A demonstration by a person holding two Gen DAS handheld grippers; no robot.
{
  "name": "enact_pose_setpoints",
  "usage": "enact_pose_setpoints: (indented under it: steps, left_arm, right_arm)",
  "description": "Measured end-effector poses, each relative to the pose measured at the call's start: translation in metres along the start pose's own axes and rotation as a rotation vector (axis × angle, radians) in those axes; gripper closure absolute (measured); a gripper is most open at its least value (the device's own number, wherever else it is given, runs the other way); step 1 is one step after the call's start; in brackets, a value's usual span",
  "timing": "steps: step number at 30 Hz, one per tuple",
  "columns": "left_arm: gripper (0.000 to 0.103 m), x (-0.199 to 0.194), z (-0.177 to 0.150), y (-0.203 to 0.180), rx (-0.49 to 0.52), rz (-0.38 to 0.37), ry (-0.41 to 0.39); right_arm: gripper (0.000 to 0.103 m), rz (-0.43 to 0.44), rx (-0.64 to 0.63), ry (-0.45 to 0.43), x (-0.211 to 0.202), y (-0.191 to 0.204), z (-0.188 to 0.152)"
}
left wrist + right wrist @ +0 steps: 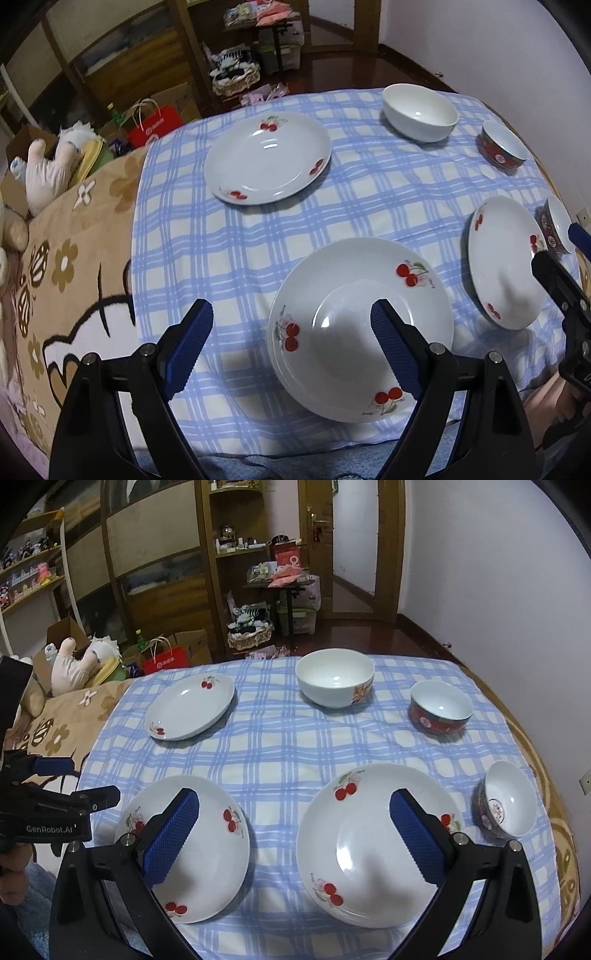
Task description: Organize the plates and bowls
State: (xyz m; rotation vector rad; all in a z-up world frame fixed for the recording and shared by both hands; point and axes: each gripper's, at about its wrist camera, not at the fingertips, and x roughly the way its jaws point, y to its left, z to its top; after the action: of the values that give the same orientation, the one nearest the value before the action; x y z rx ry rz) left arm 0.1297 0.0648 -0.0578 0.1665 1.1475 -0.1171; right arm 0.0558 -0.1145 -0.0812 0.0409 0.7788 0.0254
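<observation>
Three cherry-print plates and three bowls sit on a blue checked cloth (280, 753): far left plate (190, 706), near left plate (207, 853) and near right plate (373, 845), then the large white bowl (335, 677) at far centre, a red bowl (441, 707) far right and a tilted patterned bowl (509, 799) at the near right edge; the left gripper (291, 332) hangs wide open with nothing held, one blue pad over the near left plate, while the right gripper (295, 830) spreads open and empty across both near plates
</observation>
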Motion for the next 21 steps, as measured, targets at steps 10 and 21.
enact_pose_setpoints:
  steps: [10,21]
  left_arm:
    - [0.017,0.028,-0.001,0.018,-0.094,-0.038,0.096]
    - [0.017,0.059,-0.001,0.036,-0.129,-0.029,0.166]
  right_arm:
    - [0.0,0.012,-0.033,0.054,0.021,0.014,-0.012]
    - [0.01,0.021,-0.06,0.105,0.046,0.021,-0.029]
